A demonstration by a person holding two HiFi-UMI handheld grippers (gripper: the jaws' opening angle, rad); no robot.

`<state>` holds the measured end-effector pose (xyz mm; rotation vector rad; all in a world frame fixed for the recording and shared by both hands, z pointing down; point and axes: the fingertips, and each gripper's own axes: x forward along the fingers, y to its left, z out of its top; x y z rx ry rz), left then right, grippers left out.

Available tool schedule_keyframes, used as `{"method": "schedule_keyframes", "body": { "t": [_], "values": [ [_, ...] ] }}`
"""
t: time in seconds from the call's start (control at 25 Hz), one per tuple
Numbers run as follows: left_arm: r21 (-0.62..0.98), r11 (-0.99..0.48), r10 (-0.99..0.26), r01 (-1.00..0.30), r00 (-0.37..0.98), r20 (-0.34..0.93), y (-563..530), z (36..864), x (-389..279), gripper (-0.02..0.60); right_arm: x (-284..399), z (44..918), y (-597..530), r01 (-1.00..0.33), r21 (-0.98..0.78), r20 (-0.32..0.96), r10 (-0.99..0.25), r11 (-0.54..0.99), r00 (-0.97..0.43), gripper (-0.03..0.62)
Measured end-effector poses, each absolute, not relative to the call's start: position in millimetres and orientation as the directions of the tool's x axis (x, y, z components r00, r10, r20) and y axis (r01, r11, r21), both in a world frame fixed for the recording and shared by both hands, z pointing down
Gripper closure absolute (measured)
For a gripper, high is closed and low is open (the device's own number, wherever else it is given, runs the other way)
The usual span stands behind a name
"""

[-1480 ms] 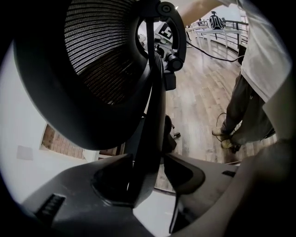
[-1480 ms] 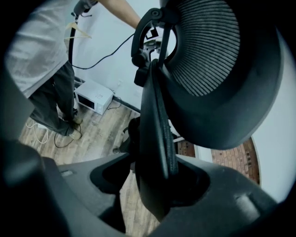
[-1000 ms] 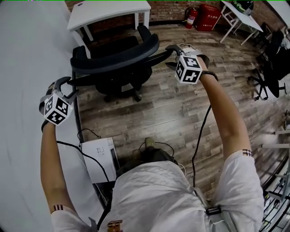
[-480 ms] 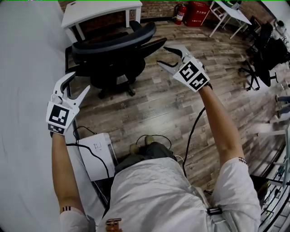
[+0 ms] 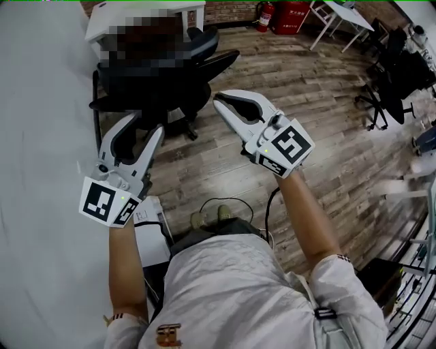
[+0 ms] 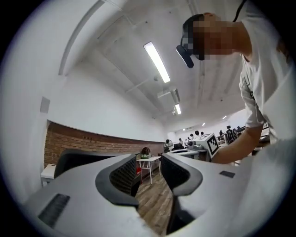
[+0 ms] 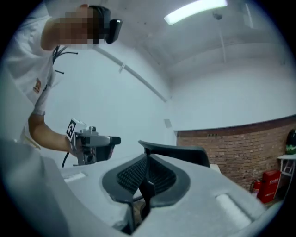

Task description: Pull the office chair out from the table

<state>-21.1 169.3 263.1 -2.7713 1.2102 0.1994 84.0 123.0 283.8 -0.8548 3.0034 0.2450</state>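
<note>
The black office chair [image 5: 194, 65] stands on the wood floor at the upper left, beside the long white table [image 5: 41, 136], part of it under a mosaic patch. Neither gripper touches it. My left gripper [image 5: 143, 131] is raised in front of me, short of the chair, its jaws closing with nothing between them. My right gripper [image 5: 221, 102] hangs beside it on the right, jaws closing with the tips together, empty. The chair back [image 7: 178, 153] rises behind the right gripper [image 7: 147, 172]. It also shows dark [image 6: 74, 159] to the left of the left gripper [image 6: 150, 169].
A white box [image 5: 151, 235] with cables lies on the floor by the table's edge, near the person's shoes [image 5: 208, 218]. A small white desk [image 5: 102, 15] stands behind the chair. A fire extinguisher [image 5: 264, 15], white tables [image 5: 340, 17] and other black chairs [image 5: 395, 75] stand further off.
Both grippers have come away from the chair, risen toward me and rolled over. The right jaws have gone from wide open to together; the left jaws have narrowed.
</note>
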Motion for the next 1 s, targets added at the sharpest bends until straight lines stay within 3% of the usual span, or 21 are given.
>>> {"method": "schedule_keyframes", "body": {
  "t": [0.08, 0.52, 1.0],
  "values": [
    [-0.035, -0.684, -0.712, -0.729, 0.677, -0.186, 173, 259, -7, 0.431, 83, 277, 133, -0.512, 0.118, -0.098, -0.503, 0.851, -0.859, 0.589],
    [-0.036, -0.69, -0.701, -0.723, 0.679, -0.218, 180, 254, 41, 0.581, 85, 274, 164, -0.448, 0.072, -0.175, -0.431, 0.891, -0.885, 0.592],
    [-0.033, -0.7, -0.694, -0.713, 0.691, -0.204, 174, 262, 67, 0.581, 93, 269, 169, -0.433, 0.098, -0.176, -0.412, 0.896, -0.894, 0.592]
  ]
}}
